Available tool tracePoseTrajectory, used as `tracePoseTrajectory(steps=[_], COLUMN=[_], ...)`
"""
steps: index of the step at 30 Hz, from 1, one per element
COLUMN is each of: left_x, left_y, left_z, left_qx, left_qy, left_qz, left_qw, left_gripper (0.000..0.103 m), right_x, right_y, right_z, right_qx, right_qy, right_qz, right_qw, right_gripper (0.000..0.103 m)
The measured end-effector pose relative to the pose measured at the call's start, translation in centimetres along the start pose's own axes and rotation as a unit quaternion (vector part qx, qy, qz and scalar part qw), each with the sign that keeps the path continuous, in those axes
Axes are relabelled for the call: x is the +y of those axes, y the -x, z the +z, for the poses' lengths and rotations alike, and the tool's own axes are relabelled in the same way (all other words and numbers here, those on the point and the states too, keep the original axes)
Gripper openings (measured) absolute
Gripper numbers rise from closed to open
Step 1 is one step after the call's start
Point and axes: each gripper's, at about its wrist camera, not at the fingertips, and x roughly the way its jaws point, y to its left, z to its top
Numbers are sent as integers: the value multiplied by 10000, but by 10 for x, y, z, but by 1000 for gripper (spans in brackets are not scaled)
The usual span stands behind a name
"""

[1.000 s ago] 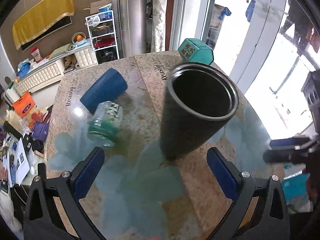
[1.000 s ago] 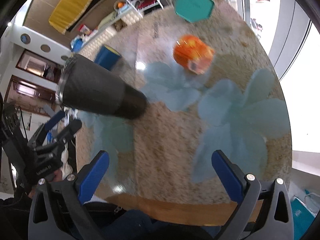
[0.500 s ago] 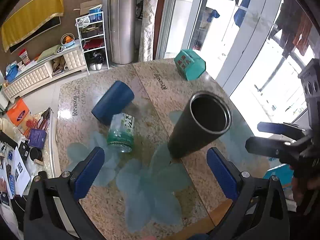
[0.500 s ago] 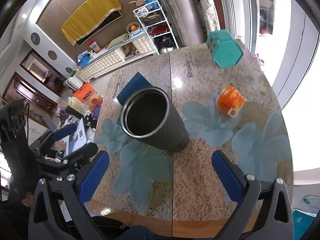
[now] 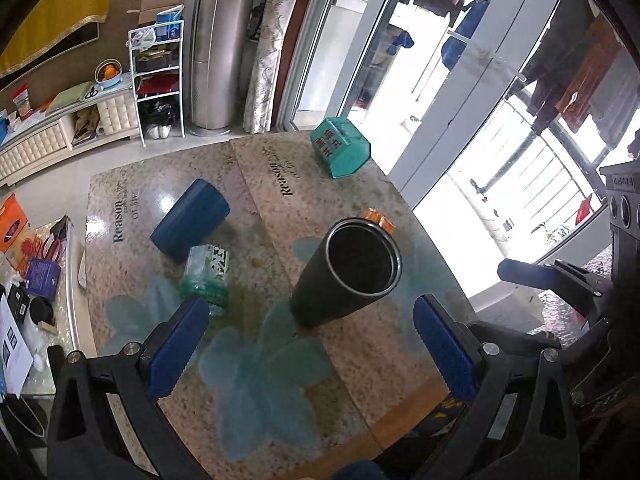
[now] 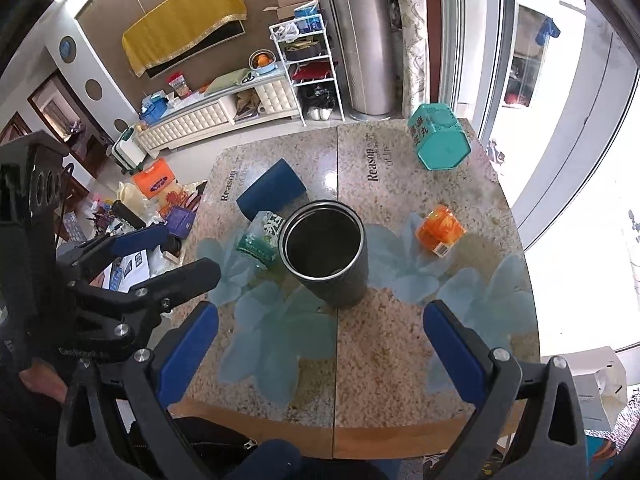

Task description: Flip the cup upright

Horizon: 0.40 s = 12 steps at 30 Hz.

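Note:
A tall dark steel cup stands upright, mouth up, on the stone table; it also shows in the right wrist view. My left gripper is open and empty, high above the table's near side, clear of the cup. My right gripper is open and empty, also above the near edge. The left gripper shows at the left of the right wrist view; the right gripper shows at the right of the left wrist view.
A dark blue cylinder and a green-labelled jar lie left of the cup. An orange jar lies to its right. A teal hexagonal box sits at the far right. Floor clutter lies beyond the left edge.
Both grippers have drawn back and up from the cup, which stays upright on the table. More of the table and room has come into view.

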Motion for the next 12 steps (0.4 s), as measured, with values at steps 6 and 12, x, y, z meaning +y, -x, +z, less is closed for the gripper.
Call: tracePoseTrajectory(steps=[6,12], left_x=[-7,-9], left_y=[-5,-8], left_z=[4,6], left_qx=[66,-1], left_qy=[-26,-26], left_qz=[-23,-45], left_qw=[10000,10000], left_gripper=[103,103], right_x=[-12,-13], right_y=[2,4], right_z=[6,9], right_qx=[-133,-163], right_qy=[-91,-138], right_qz=[-158,-111], right_qw=[9997,9997], right_gripper=[103,103])
